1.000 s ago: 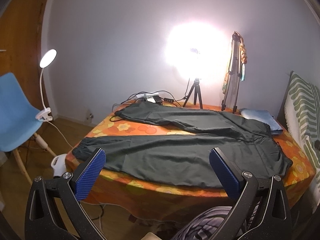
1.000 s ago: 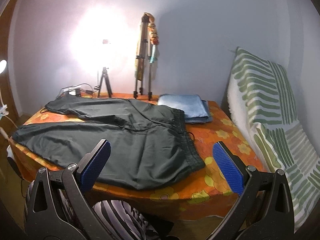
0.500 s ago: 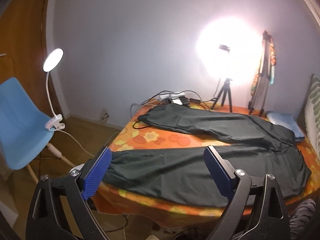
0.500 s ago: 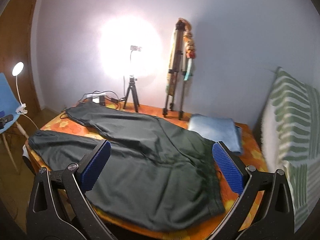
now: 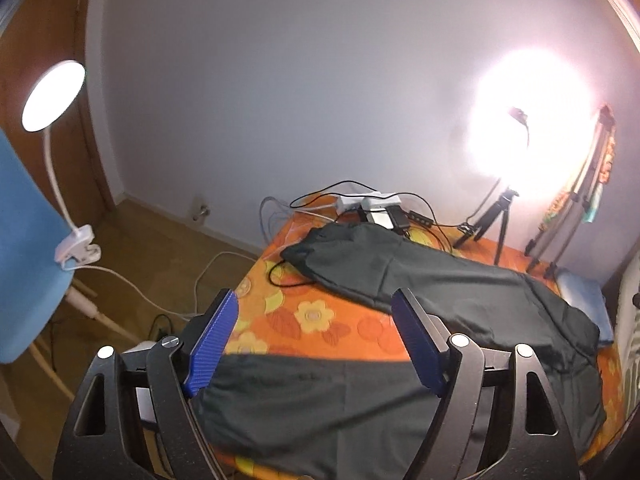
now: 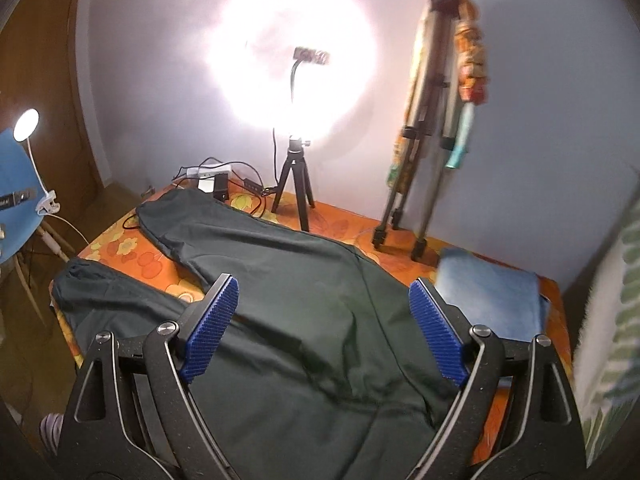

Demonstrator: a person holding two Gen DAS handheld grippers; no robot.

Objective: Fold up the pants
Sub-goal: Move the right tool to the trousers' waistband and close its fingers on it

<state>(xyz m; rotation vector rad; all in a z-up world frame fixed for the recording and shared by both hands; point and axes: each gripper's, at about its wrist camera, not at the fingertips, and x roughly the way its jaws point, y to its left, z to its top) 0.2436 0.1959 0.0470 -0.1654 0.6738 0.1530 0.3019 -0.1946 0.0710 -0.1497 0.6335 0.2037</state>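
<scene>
Both grippers are closing in on the dark green cloth pants (image 5: 420, 280); left gripper (image 5: 316, 344) and right gripper (image 6: 324, 328) are gaping, empty, legs stretching toward upper left.

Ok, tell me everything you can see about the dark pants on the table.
The dark pants are dark green-grey, of a thin, matte fabric. They lie flat and unfolded on the orange flowered tablecloth, legs spread apart in a V, with soft wrinkles near the crotch. The far leg's cuff ends by the power strip; the waist lies next to the folded blue cloth. Both tools, left and right, are open above them, not gripping.
</scene>
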